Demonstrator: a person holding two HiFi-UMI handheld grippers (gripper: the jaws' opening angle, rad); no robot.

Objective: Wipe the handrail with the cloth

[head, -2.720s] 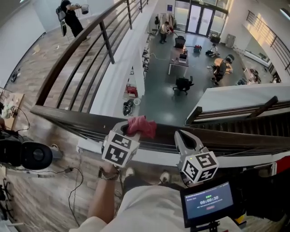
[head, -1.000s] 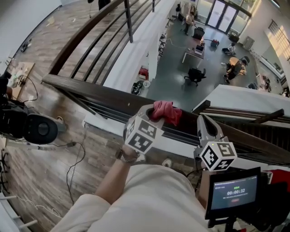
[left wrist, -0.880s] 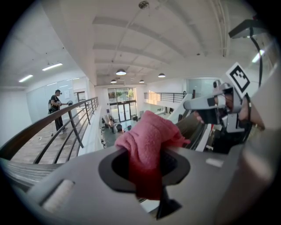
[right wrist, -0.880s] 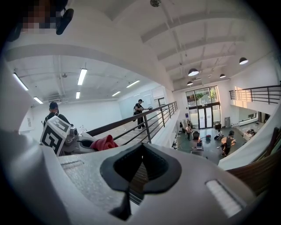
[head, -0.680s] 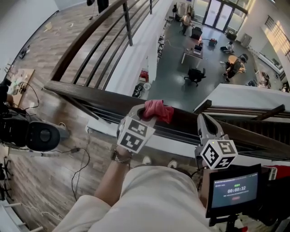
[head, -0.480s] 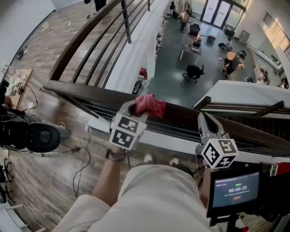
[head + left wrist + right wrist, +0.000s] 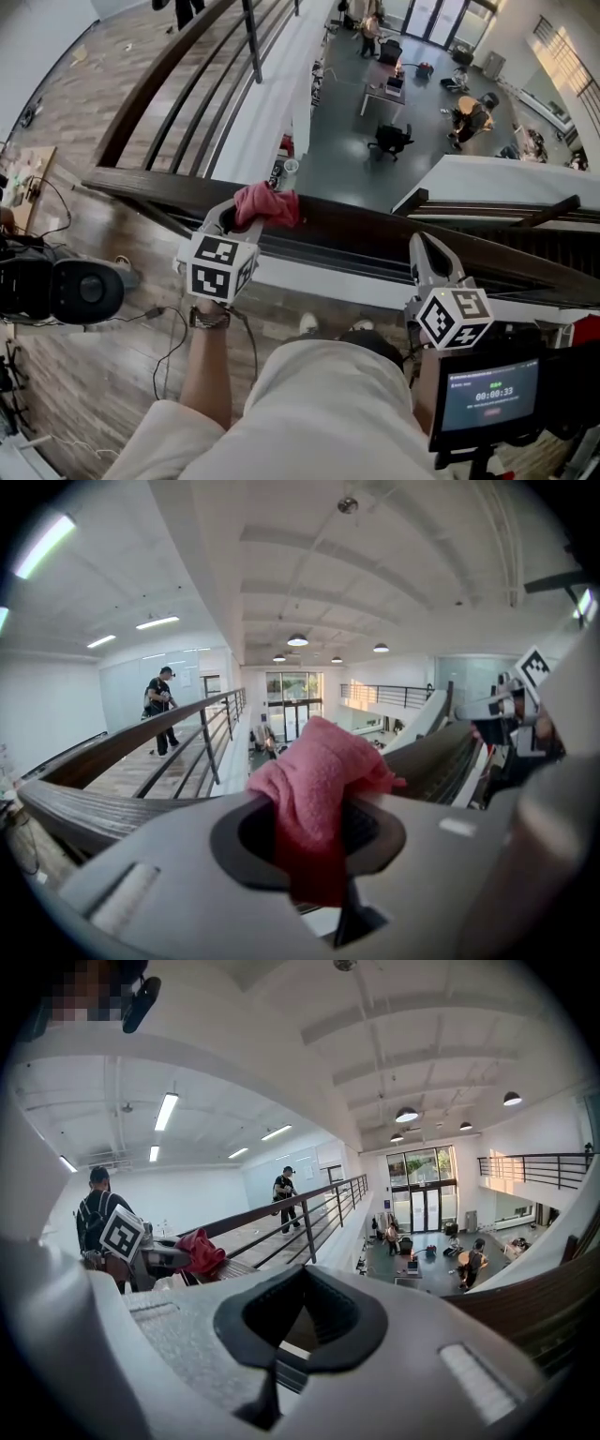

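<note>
A dark wooden handrail (image 7: 356, 234) runs left to right in front of me in the head view. My left gripper (image 7: 242, 217) is shut on a pink cloth (image 7: 266, 204) and holds it on top of the rail, left of centre. In the left gripper view the cloth (image 7: 319, 780) bulges out of the closed jaws, with the handrail (image 7: 84, 808) beyond. My right gripper (image 7: 419, 244) rests shut and empty over the rail further right. The right gripper view shows its closed jaws, the cloth (image 7: 199, 1251) off to the left and the handrail (image 7: 539, 1307) at right.
A second railing (image 7: 178, 75) runs away at the left along a wooden walkway, with a person (image 7: 161, 710) on it. Beyond the handrail is a drop to a lower floor with desks and chairs (image 7: 389, 139). A camera (image 7: 56, 291), floor cables and a timer screen (image 7: 492, 394) sit near me.
My left gripper has slid the pink cloth leftward along the handrail. The right gripper has stayed at the same spot on the rail.
</note>
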